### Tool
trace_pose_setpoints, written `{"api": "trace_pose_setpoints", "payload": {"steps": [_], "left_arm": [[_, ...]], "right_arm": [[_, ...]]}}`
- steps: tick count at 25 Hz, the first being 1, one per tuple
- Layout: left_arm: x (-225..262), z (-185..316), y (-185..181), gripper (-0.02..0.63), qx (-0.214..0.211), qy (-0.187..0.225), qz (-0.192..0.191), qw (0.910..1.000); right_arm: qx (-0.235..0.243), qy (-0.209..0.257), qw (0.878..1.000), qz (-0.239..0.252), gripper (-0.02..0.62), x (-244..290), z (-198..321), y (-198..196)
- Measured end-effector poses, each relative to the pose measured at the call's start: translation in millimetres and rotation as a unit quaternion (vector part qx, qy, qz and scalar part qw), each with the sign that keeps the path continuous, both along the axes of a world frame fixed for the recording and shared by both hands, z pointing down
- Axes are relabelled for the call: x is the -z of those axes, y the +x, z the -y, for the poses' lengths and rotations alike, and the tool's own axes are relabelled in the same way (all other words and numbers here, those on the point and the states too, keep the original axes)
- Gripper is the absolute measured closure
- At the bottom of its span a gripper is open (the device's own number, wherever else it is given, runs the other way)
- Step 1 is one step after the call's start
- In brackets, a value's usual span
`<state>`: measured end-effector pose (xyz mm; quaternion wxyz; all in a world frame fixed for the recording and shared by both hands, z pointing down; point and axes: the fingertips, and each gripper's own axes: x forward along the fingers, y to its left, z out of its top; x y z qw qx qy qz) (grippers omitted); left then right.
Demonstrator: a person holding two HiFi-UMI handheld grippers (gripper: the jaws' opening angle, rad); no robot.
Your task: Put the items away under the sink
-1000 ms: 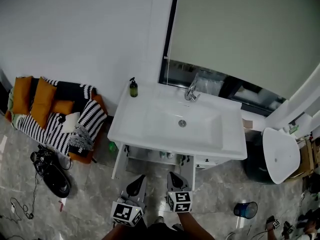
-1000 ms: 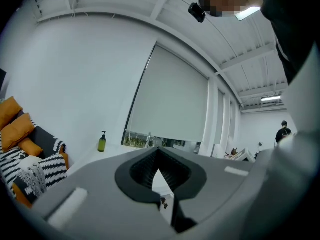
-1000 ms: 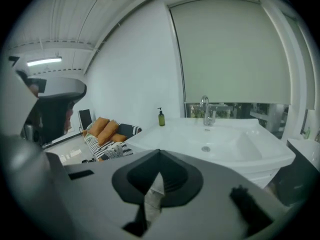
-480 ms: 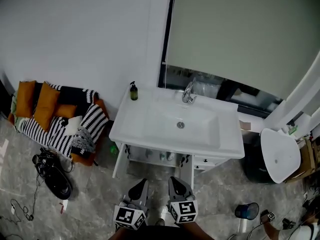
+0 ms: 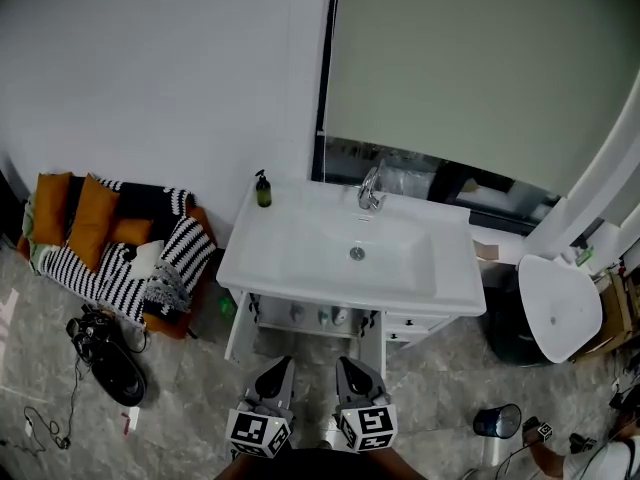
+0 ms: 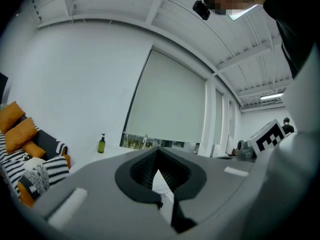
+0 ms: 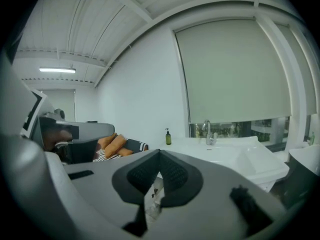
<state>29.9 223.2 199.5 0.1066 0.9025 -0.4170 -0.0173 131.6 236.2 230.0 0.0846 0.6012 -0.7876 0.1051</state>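
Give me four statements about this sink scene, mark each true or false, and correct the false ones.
1. The soap bottle stands at the back left corner of the sink. True.
2. The right gripper holds a bottle. False: it is shut on nothing.
3. The cabinet doors under the sink are closed. False: they stand open.
4. In the head view, the orange cushions lie left of the sink. True.
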Motion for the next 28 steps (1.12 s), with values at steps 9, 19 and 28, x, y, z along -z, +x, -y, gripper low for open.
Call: {"api": "trace_pose_setpoints", "payload": {"steps": [9, 19, 28], "left_arm": [[3.1, -2.8, -4.6, 0.6, 0.012, 0.007, -0.007, 0.9999], [-2.2, -2.2, -15.5, 0.6, 0.022, 0.002, 0.0, 0.9998], [-5.3, 31.0, -32.9, 0.6, 0.029, -0.008, 0.001, 0.9996]], "right_arm": [[0.006, 0.001, 1.0, -0.001, 0.58, -0.2, -5.6, -3.1], [0.014, -0.002, 1.0, 0.002, 0.58, -4.5, -1.1, -11.8], [0.023, -0.006, 1.0, 0.003, 0.58, -5.4, 35.2, -30.6]]}}
